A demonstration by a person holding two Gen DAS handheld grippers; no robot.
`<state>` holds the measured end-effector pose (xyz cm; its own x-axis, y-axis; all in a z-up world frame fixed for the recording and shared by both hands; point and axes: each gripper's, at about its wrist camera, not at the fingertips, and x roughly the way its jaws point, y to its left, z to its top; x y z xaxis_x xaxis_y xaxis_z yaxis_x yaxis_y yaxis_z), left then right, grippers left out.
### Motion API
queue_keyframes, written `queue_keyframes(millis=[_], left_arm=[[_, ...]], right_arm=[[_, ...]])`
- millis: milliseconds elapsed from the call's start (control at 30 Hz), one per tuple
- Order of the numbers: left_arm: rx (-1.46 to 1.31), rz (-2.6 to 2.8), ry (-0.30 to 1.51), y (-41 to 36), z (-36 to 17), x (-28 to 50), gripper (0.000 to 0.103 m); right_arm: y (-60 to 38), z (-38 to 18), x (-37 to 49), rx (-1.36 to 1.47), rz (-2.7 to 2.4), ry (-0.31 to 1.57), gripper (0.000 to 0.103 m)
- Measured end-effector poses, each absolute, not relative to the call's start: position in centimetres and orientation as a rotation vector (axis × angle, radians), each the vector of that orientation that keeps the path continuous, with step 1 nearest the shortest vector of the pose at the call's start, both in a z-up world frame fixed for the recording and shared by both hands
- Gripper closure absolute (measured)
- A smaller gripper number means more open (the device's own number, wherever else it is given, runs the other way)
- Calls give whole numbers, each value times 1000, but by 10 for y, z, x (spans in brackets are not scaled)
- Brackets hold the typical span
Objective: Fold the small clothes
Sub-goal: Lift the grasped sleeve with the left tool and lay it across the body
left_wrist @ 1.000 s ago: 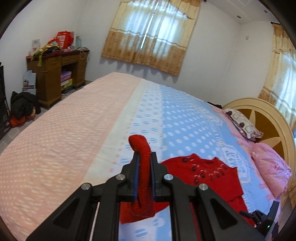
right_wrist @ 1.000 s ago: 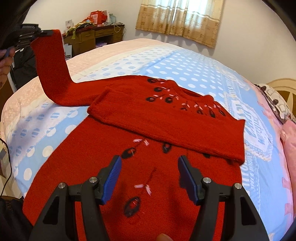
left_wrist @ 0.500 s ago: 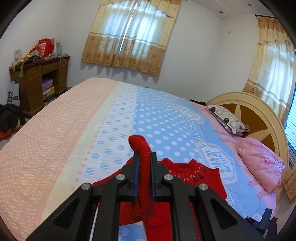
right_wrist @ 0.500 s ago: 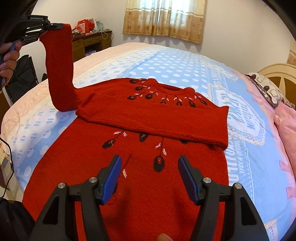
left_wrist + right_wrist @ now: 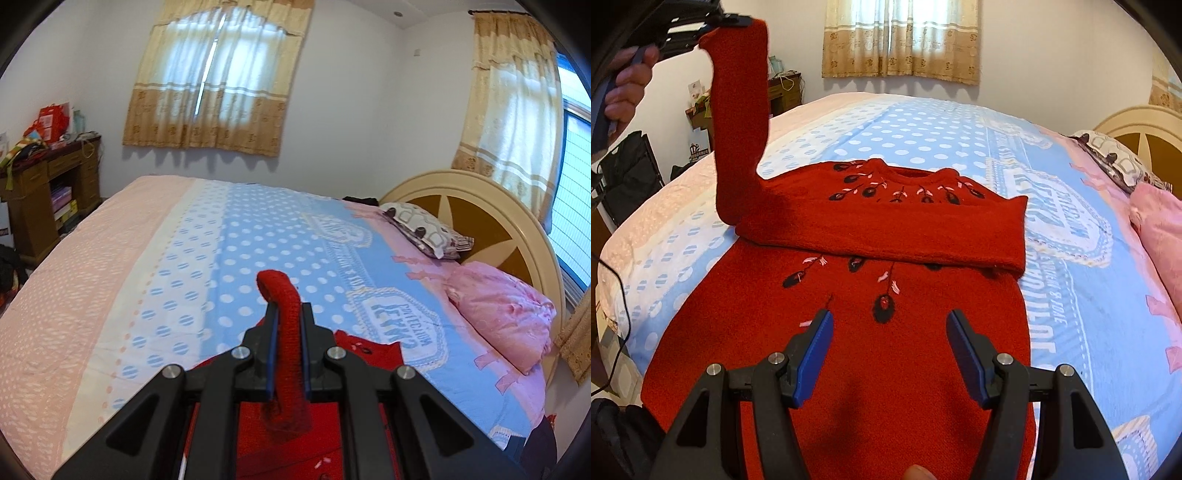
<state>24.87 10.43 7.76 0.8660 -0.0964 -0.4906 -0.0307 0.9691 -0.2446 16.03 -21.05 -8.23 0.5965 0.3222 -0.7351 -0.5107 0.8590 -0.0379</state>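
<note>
One sleeve (image 5: pixel 882 236) lies folded across the red sweater (image 5: pixel 849 362); left gripper (image 5: pixel 287 332) pinches the other sleeve (image 5: pixel 740 122) aloft, right gripper (image 5: pixel 888 354) spread, empty.

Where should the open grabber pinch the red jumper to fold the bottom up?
Best guess: the hem of the red knitted jumper, its edge nearest the camera, hidden behind the right gripper. Come in low from that near side, open jaws straddling the edge. The body lies flat on the dotted bedspread, so only edges offer a pinch. The left gripper already holds one sleeve up.

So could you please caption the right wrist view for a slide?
Left gripper lifts sweater sleeve; right gripper open above.
</note>
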Motion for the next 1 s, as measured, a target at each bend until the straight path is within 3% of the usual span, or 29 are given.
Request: queue_keyframes(millis=[600, 1000], left_arm=[[-153, -134, 560, 6, 84, 297, 92], [-96, -163, 706, -72, -5, 342, 92]], right_arm=[[-242, -95, 156, -162, 497, 824, 38], [-254, -109, 152, -140, 478, 854, 38]])
